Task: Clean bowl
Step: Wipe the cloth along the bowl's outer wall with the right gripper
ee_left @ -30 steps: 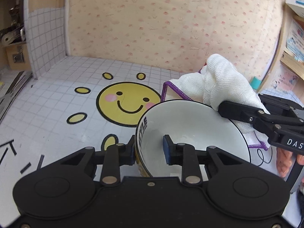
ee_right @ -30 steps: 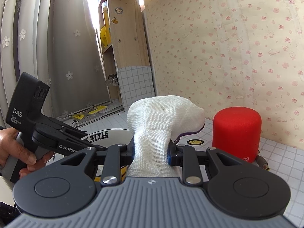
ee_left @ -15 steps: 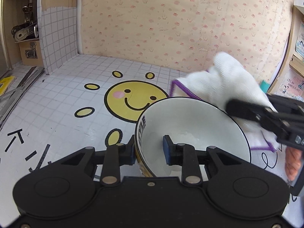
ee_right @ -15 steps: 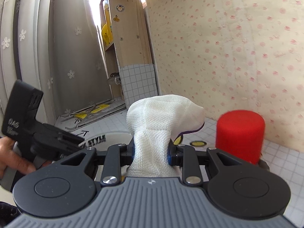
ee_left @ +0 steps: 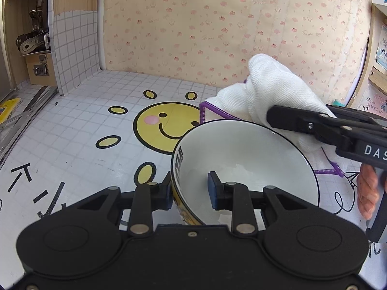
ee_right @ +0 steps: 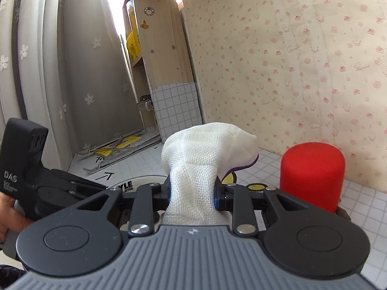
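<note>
The left gripper (ee_left: 191,193) clamps the near wall of the white bowl (ee_left: 244,159), one finger inside and one outside, with the bowl's near base hidden behind the gripper body. The right gripper (ee_right: 191,197) pinches a bunched white cloth (ee_right: 203,154) just beyond the bowl's far rim. From the right wrist only a sliver of the bowl shows, and the red cylinder (ee_right: 312,174) is partly cut off by the gripper.

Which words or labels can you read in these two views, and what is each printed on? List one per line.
"DAS": right gripper body.
"DAS": left gripper body; smaller print beneath unreadable.
"YLE": bowl outer wall, start of word hidden.
Posters on the right shelf: too blurred to read.
</note>
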A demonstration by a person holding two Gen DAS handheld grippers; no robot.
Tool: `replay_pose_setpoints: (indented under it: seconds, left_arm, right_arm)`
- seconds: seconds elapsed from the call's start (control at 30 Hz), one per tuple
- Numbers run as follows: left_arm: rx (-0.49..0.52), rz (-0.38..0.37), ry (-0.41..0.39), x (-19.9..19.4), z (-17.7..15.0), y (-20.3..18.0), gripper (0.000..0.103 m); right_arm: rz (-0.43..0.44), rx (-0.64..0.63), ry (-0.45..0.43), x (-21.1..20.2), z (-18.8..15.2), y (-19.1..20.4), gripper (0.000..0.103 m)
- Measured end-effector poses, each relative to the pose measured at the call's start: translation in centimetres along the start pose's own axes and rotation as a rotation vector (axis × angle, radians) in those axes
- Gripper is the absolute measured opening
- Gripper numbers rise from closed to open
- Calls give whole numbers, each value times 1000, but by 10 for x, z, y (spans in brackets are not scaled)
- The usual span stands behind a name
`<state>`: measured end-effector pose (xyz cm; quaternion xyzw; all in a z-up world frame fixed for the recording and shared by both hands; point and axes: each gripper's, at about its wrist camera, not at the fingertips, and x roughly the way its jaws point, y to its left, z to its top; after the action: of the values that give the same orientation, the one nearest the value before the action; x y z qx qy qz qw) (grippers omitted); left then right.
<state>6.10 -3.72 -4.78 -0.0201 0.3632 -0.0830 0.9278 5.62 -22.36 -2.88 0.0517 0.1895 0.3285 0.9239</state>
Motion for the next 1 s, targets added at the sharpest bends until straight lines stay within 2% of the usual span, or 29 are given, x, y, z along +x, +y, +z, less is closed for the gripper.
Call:
replay_pose_setpoints:
  seconds: [0.27,0.53,0.7,0.87,1.0]
  left_arm:
    - [18,-1,-11,0,-1,-3,31]
    - [63,-13,-17,-4,3,-1,31]
    - [134,-42,-28,-1,15,2,33]
    - [176,-118,-3,6,21,6,36]
    - [164,-162,-1,7,21,12,33]
  right_arm:
    - [-4,-9,-13,-29,-17,2,31]
    - [-15,11,-29,-25,-20,1,31]
    - [-15,11,-31,-25,-21,2,32]
    - [-6,5,-28,-24,-20,-2,32]
    - [-9,10,-32,-23,-22,-1,33]
